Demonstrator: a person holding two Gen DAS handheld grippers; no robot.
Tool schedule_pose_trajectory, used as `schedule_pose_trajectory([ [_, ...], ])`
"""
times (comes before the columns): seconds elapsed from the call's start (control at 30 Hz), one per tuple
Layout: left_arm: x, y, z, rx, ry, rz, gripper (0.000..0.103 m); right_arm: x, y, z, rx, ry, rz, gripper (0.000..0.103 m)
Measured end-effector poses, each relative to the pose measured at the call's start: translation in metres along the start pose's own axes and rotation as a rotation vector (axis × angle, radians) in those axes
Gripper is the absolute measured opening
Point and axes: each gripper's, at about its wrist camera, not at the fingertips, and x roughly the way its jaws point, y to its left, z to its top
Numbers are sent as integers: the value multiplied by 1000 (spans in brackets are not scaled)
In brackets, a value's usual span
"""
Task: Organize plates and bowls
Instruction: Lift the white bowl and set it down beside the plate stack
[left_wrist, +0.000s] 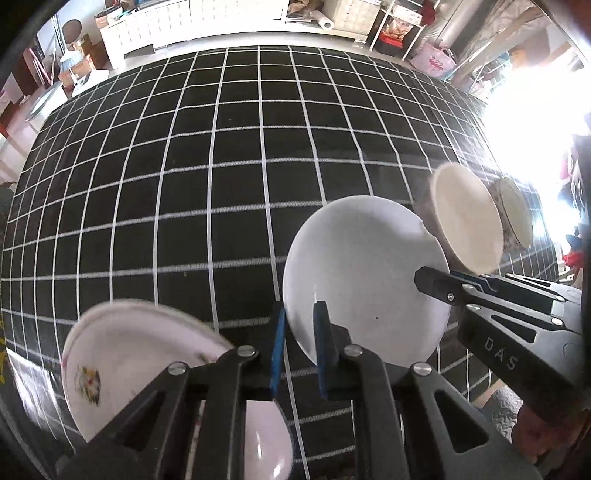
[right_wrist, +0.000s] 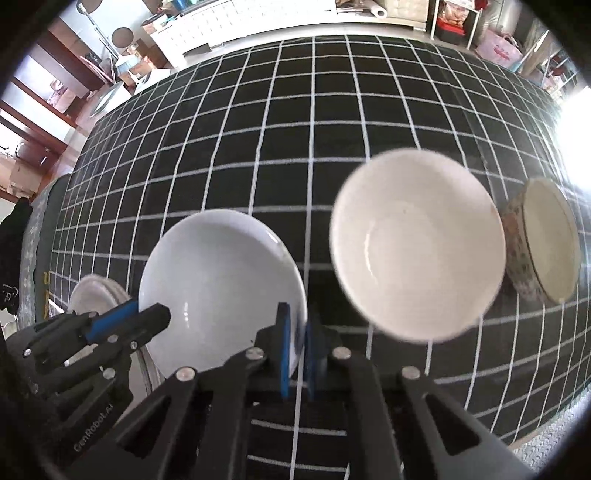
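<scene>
Both grippers clamped on the white plate (right_wrist: 221, 280): left gripper (left_wrist: 299, 332) on its left rim, right gripper (right_wrist: 297, 339) on the right rim. Cream bowl (right_wrist: 417, 243) just right of the right one, w/ lots of bare checked tablecloth (left_wrist: 221, 166) ahead.

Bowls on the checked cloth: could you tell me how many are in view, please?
2: a cream bowl right of the white plate, and a patterned bowl at far right. Others may be hidden.

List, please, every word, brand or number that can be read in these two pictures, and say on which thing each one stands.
"DAS": white letters on the black body of the right gripper, seen from the left wrist; possibly only part of a longer word.
"GenRobot.AI": on the black body of the left gripper, seen from the right wrist; the last letters are faint.
Yellow marks at the tablecloth's left edge: too blurred to read.
Pink bag print: too small to read.
</scene>
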Motion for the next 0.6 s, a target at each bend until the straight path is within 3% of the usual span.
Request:
schedule_pose_trajectory([
  [0.3,-17,-16,-45,3,-24,4,12,-24,-6,-44,0,-7,14,10],
  [0.6,-6,-21,-80,-24,-8,-6,12,-23,3,-71,3,3,27,10],
])
